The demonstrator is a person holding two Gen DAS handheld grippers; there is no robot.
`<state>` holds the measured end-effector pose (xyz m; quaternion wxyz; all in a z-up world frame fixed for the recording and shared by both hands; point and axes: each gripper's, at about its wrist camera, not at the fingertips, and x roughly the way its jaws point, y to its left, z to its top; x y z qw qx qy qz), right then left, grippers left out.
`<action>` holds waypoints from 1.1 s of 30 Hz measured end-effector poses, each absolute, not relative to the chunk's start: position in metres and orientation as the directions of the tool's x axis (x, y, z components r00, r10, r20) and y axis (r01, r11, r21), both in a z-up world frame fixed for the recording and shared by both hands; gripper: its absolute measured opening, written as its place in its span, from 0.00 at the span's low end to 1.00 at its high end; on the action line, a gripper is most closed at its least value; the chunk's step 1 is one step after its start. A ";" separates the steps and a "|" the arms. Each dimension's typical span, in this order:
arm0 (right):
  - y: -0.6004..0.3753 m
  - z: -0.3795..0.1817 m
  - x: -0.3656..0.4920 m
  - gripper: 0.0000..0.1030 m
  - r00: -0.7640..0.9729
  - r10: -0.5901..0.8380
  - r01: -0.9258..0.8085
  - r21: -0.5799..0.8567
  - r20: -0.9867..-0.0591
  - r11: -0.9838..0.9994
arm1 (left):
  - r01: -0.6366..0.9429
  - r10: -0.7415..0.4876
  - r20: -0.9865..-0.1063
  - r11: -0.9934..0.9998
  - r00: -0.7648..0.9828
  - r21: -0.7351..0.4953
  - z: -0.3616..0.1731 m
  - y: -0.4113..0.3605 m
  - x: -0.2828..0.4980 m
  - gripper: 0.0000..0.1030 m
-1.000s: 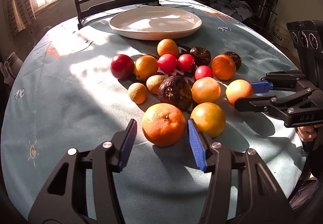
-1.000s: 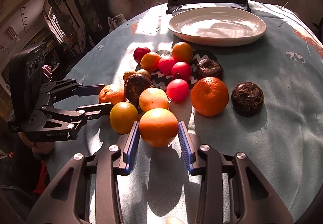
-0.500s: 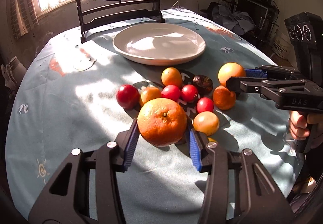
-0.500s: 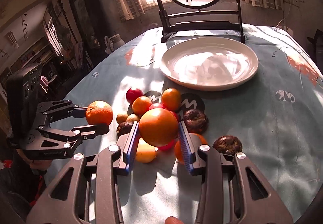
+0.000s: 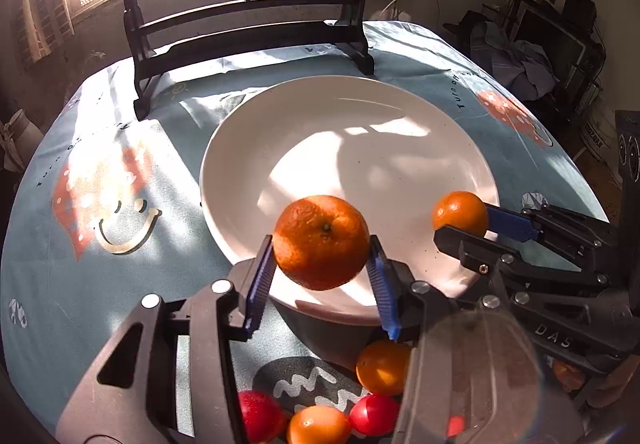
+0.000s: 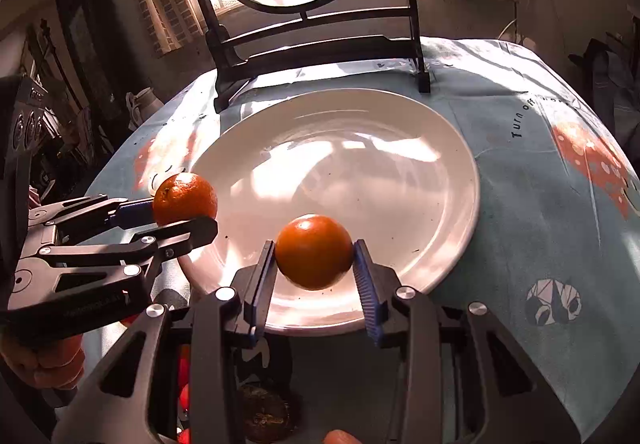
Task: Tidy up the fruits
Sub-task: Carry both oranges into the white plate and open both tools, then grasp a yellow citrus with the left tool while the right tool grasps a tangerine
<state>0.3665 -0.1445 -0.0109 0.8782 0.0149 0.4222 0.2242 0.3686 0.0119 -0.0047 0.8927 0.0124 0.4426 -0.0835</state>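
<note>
Grippers: two, each clenched on one orange | left gripper [image 5: 322, 264] held orange [image 5: 321, 242] over plate [image 5: 304, 123] | right gripper [image 6: 315, 264] held second orange [image 6: 314, 251] over same plate | loose fruits [image 5: 382, 366] by near rim: four seen

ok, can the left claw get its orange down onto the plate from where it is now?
Probably yes. The left claw holds its orange above the near rim of the white plate, which is bare. The right claw with its own orange is off to the side, apart from it.
</note>
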 end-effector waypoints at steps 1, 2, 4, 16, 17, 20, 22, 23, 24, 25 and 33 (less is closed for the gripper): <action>-0.144 -0.013 0.369 0.38 0.540 0.403 -0.383 0.210 -0.739 0.900 | 0.157 -0.133 -0.799 0.986 0.587 -0.050 -0.008 0.012 0.373 0.45; -0.143 -0.014 0.371 0.38 0.536 0.401 -0.385 0.208 -0.743 0.899 | 0.154 -0.132 -0.805 0.987 0.578 -0.051 -0.012 0.012 0.377 0.45; -0.141 -0.018 0.374 0.38 0.528 0.396 -0.388 0.202 -0.751 0.899 | 0.144 -0.129 -0.812 0.988 0.569 -0.056 -0.017 0.014 0.381 0.46; -0.162 0.021 0.297 0.57 0.562 0.505 -0.528 0.186 -0.655 0.829 | 0.124 -0.143 -0.679 0.989 0.720 -0.077 0.030 0.039 0.273 0.90; -0.164 0.019 0.286 0.57 0.553 0.516 -0.553 0.176 -0.654 0.814 | 0.133 -0.154 -0.674 0.988 0.723 -0.083 0.028 0.041 0.259 0.91; -0.166 0.007 0.256 0.57 0.510 0.530 -0.610 0.149 -0.677 0.778 | 0.143 -0.181 -0.671 0.983 0.719 -0.112 0.015 0.046 0.220 0.92; -0.166 -0.001 0.239 0.57 0.500 0.510 -0.629 0.112 -0.700 0.769 | 0.135 -0.180 -0.684 0.984 0.707 -0.120 0.005 0.046 0.200 0.92; -0.165 -0.004 0.233 0.57 0.498 0.503 -0.640 0.092 -0.706 0.763 | 0.144 -0.193 -0.678 0.981 0.709 -0.128 0.001 0.047 0.191 0.92; -0.164 -0.005 0.228 0.57 0.499 0.499 -0.650 0.075 -0.709 0.757 | 0.154 -0.216 -0.670 0.976 0.710 -0.151 -0.002 0.048 0.182 0.93; -0.163 -0.006 0.224 0.57 0.501 0.497 -0.655 0.065 -0.708 0.752 | 0.163 -0.237 -0.677 0.971 0.696 -0.173 -0.007 0.049 0.176 0.94; -0.149 -0.019 0.212 0.57 0.488 0.455 -0.697 -0.019 -0.745 0.717 | 0.256 -0.278 -0.683 0.957 0.675 -0.137 -0.013 0.031 0.157 0.94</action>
